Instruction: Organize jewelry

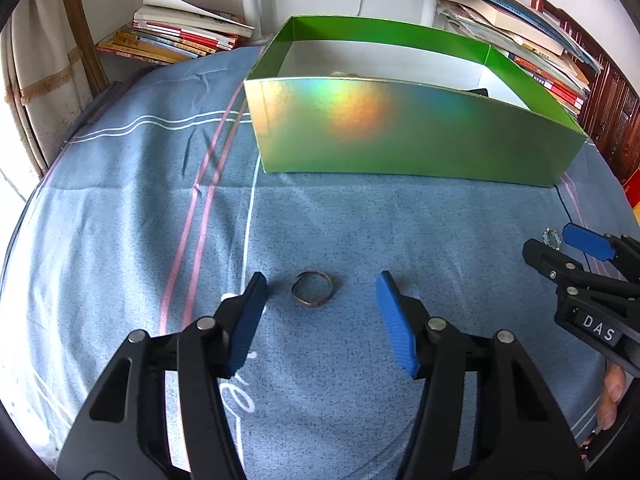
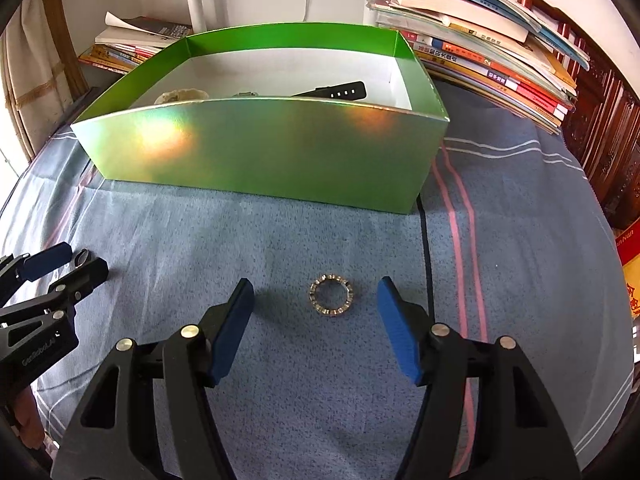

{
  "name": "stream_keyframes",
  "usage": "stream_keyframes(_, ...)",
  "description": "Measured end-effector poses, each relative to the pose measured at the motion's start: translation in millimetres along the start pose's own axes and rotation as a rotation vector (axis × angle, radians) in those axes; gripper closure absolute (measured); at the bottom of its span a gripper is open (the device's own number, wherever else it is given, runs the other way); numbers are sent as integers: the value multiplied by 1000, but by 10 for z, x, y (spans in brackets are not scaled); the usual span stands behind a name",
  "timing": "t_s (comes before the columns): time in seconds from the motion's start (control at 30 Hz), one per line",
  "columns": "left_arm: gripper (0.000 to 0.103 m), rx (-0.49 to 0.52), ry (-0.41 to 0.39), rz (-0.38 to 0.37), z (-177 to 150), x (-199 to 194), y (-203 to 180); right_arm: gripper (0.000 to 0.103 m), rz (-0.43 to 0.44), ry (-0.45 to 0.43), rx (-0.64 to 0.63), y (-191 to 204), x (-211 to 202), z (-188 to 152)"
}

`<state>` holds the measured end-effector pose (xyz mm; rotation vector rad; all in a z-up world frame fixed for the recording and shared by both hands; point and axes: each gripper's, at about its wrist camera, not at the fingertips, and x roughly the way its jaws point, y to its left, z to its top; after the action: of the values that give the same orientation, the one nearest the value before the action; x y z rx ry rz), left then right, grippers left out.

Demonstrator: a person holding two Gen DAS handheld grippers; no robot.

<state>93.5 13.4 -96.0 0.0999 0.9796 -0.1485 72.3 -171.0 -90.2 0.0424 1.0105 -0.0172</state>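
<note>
**Rings lying flat, both grippers spread**

Rings look light, hard and slippery. The thin bent ring [image 1: 313, 291] lies on the blue cloth [image 1: 120, 208] between the spread pads of the left gripper [image 1: 320, 312], untouched. The studded ring [image 2: 331, 295] lies the same way inside the open right gripper [image 2: 316, 320]. Each should be pinched across its outer rim, gently. The green box [image 2: 260, 148] stands just behind.

A thin bent ring [image 1: 312, 290] and a studded ring [image 2: 331, 295] lie flat before the green box [image 2: 260, 148].
</note>
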Motion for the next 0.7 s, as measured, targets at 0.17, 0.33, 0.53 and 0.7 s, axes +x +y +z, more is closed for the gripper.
stream_keyframes(0.17, 50, 0, 1, -11, 12, 10, 6, 48, 8, 0, -12, 47, -8, 5)
stream_keyframes(0.33, 52, -6, 4, -20, 43, 24, 14, 56, 22, -5, -22, 73, -15, 5)
stream_keyframes(0.53, 63, -2, 1, -16, 52, 28, 4, 78, 35, -11, -26, 93, -40, -3)
stream_keyframes(0.7, 80, 1, 0, -24, 57, 23, 1, 81, 37, -15, -25, 87, -46, -13)
